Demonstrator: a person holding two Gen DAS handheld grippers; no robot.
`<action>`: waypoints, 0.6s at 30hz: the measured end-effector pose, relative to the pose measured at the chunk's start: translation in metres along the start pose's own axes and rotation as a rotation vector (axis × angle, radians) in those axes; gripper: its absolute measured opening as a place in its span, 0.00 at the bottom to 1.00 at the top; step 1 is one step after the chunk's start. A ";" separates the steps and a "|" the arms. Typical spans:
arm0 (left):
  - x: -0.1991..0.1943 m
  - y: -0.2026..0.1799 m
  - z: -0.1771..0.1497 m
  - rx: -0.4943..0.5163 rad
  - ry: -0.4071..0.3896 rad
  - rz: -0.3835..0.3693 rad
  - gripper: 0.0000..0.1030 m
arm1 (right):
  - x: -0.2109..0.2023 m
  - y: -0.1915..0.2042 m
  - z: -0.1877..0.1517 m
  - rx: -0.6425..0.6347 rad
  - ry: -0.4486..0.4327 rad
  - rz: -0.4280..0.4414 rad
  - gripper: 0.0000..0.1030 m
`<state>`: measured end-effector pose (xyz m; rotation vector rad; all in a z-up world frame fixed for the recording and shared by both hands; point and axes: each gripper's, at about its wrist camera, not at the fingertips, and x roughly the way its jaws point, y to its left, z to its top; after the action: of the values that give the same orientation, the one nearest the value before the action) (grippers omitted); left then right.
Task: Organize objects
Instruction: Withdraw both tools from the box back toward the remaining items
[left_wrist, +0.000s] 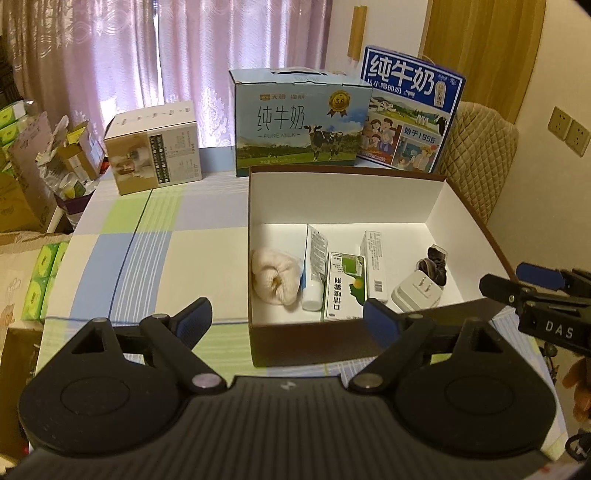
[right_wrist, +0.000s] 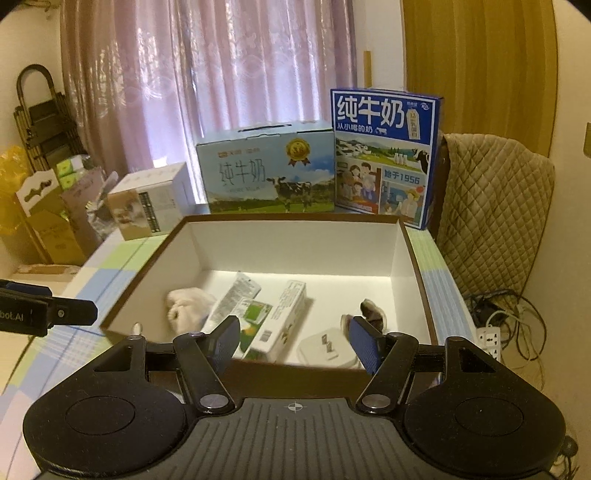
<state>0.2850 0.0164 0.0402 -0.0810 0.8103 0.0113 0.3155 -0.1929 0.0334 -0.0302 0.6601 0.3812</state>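
Both grippers, left gripper (left_wrist: 286, 317) and right gripper (right_wrist: 293, 341), hover spread and empty before the box (left_wrist: 436, 206), where the tube (left_wrist: 314, 258), cartons and charger (left_wrist: 415, 291) lie; any further reach should clear its near wall.

Far ahead of the jaws, standing on a checked tablecloth (left_wrist: 155, 258): pale-blue milk carton (left_wrist: 301, 125), dark-blue milk carton (left_wrist: 408, 110) just right of it, small white-and-brown box (left_wrist: 155, 147) ahead-left. Beyond these, pink curtain (left_wrist: 166, 48). Ahead-right of the jaws, quilted chair cover (left_wrist: 476, 155); lower right, power strip (right_wrist: 489, 338) among cables. Left of the jaws, green tissue packs (left_wrist: 40, 280).
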 end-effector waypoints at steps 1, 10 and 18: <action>-0.004 0.001 -0.002 -0.005 -0.002 0.001 0.84 | -0.004 0.001 -0.002 0.001 -0.001 0.005 0.61; -0.026 0.010 -0.034 -0.071 0.000 0.003 0.84 | -0.033 0.013 -0.026 0.020 -0.015 0.047 0.61; -0.018 0.018 -0.084 -0.135 0.100 0.004 0.84 | -0.044 0.020 -0.072 0.068 0.052 0.092 0.61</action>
<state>0.2108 0.0287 -0.0058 -0.2088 0.9097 0.0664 0.2337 -0.1993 0.0047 0.0552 0.7269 0.4473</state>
